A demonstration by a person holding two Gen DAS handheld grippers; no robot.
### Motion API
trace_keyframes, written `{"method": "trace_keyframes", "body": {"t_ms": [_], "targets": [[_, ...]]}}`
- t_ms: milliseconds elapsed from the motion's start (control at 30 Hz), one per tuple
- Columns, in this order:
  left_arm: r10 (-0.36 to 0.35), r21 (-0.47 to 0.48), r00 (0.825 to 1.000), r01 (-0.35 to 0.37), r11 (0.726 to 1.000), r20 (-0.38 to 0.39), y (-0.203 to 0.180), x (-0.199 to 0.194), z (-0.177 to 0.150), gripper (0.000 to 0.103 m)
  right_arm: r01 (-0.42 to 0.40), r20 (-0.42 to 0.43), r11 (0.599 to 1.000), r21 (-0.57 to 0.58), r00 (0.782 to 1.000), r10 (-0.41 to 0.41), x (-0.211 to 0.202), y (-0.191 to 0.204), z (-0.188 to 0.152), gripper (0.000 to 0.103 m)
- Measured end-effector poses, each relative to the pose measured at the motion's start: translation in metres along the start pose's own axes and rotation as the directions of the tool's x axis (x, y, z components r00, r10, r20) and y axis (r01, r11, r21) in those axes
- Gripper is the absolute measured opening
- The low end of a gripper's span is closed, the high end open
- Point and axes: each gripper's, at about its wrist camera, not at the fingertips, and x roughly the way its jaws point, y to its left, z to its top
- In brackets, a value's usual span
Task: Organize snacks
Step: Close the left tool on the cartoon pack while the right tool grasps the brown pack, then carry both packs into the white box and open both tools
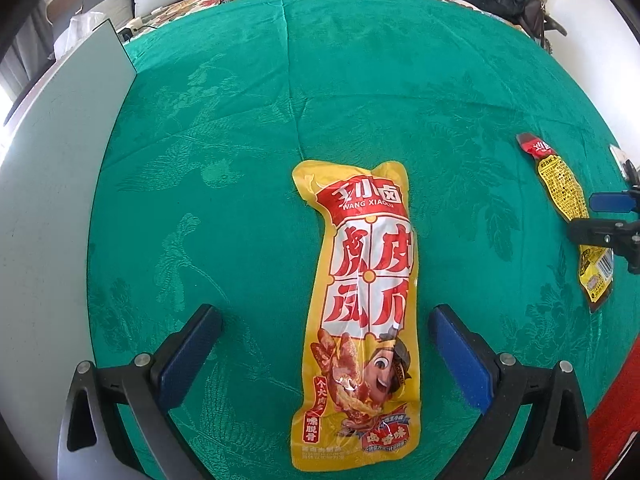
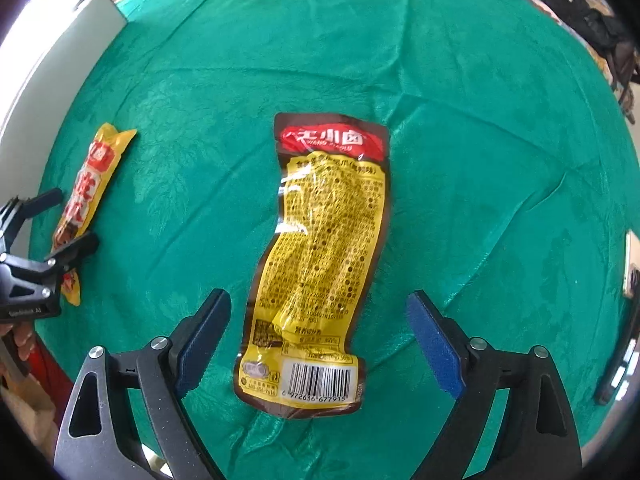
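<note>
Two sealed snack packets lie flat on the green patterned tablecloth (image 1: 240, 120), well apart from each other, and you hold one gripper above each.

On the left is the long yellow plastic packet with red and white label (image 1: 360, 300). It is closed, and its picture shows browned meat pieces beside a cartoon boy in a cap. On top you can read "WANG XIAOLU" under three white characters on a red band, then four big red characters in white squares. Your left gripper (image 1: 324, 344) points down over it with the jaws wide open; the blue pads (image 1: 188, 356) stand on either side of the packet's lower half and do not touch it.

On the right is the dark brown packet with yellow back panel (image 2: 320, 260), lying with its back side up. The red oval at the top carries the same brand, the yellow panel is full of small print too fine to read, and at the bottom there is a white barcode with the number 6 972636 677915. Your right gripper (image 2: 320, 340) also stands open, its blue pads clear of the packet on both sides.

At the left edge a grey-white board (image 1: 48, 220) lies on the cloth.
</note>
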Motion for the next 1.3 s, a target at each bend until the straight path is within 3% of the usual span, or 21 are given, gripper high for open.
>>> {"method": "trace_keyframes", "body": {"t_ms": [33,67,100,133,167,233,300,367,433,500,600,733,800,900,1067,1200,1300], "targets": [[0.003,-0.004,1.0,-0.003,1.0,0.001,-0.001,0.0,0.001,0.099,0.004,0.005,1.0,0.016,1.0,-0.004,0.001,0.001,0.005,0.089],[0.004,-0.012,1.0,-0.004,1.0,0.017,-0.002,-0.003,0.0,0.094,0.014,0.0,1.0,0.023,1.0,-0.014,0.005,0.003,0.008,0.081],[0.0,-0.017,0.999,0.001,1.0,0.047,-0.002,-0.008,-0.002,0.074,0.071,0.015,0.997,0.011,0.997,-0.071,0.004,0.009,0.009,0.06],[-0.003,-0.003,0.998,0.003,1.0,0.066,-0.005,-0.013,-0.004,0.048,0.095,0.025,0.995,-0.005,0.995,-0.095,0.002,0.015,0.01,0.048],[0.022,0.015,0.998,-0.023,1.0,0.064,-0.006,-0.016,-0.006,0.048,0.077,0.031,0.997,-0.008,0.997,-0.077,0.001,0.02,0.009,0.044],[-0.03,0.012,0.998,0.029,1.0,0.06,-0.002,-0.019,-0.012,0.047,0.064,0.03,0.998,-0.019,0.998,-0.064,-0.003,0.026,0.004,0.039],[-0.055,-0.028,0.995,0.058,0.998,0.081,0.006,-0.026,-0.023,0.047,0.023,0.056,1.0,0.012,0.998,-0.024,-0.014,0.026,-0.003,0.038],[-0.106,-0.083,0.988,0.115,0.99,0.108,0.016,-0.034,-0.034,0.047,-0.069,0.103,0.996,0.057,0.993,0.063,-0.029,0.023,-0.009,0.038],[-0.149,-0.144,0.98,0.168,0.975,0.131,0.024,-0.043,-0.044,0.047,-0.077,0.117,0.995,0.067,0.991,0.068,-0.039,0.022,-0.014,0.038],[-0.19,-0.186,0.969,0.217,0.958,0.156,0.03,-0.056,-0.051,0.047,-0.064,0.105,0.996,0.063,0.993,0.058,-0.041,0.028,-0.016,0.038],[-0.236,-0.211,0.948,0.281,0.936,0.213,0.038,-0.091,-0.053,0.047,-0.116,0.12,0.991,0.062,0.987,0.108,-0.05,0.045,-0.013,0.039],[-0.249,-0.221,0.909,0.332,0.917,0.334,0.076,-0.157,-0.046,0.048,-0.202,0.213,0.978,-0.041,0.955,0.206,-0.092,0.107,0.01,0.039],[-0.204,-0.241,0.905,0.307,0.921,0.373,0.107,-0.184,-0.043,0.048,-0.241,0.253,0.963,-0.12,0.931,0.265,-0.116,0.151,0.023,0.039],[-0.092,-0.319,0.916,0.228,0.92,0.391,0.166,-0.207,-0.046,0.048,-0.305,0.284,0.922,-0.24,0.886,0.367,-0.15,0.223,0.037,0.041],[0.122,-0.495,0.946,0.045,0.868,0.301,0.268,-0.203,-0.079,0.048,-0.429,0.228,0.819,-0.38,0.815,0.532,-0.164,0.327,0.026,0.042],[0.22,-0.569,0.956,-0.074,0.819,0.192,0.313,-0.176,-0.126,0.048,-0.442,0.18,0.778,-0.447,0.807,0.562,-0.144,0.388,0.015,0.044],[0.271,-0.605,0.952,-0.132,0.785,0.143,0.327,-0.163,-0.152,0.051,-0.45,0.163,0.767,-0.457,0.805,0.57,-0.115,0.414,0.009,0.058]]}}
